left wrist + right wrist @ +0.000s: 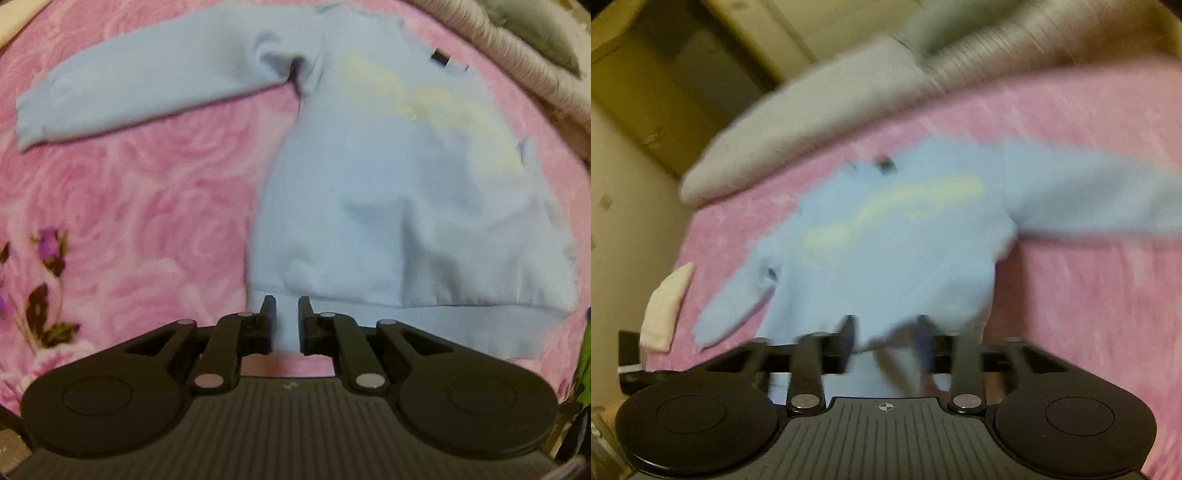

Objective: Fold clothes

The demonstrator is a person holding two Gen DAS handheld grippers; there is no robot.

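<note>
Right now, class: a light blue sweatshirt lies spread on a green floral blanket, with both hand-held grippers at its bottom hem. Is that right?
Not quite. The blanket is pink, not green, as the left wrist view shows. The light blue sweatshirt does lie spread on it.

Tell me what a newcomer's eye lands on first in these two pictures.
First comes the light blue sweatshirt, spread flat on the pink rose-patterned blanket with one sleeve stretched out sideways and a pale yellow print across its chest. Next, the left gripper sits at the hem, its jaws slightly apart. The right gripper is at the hem too, blurred.
</note>
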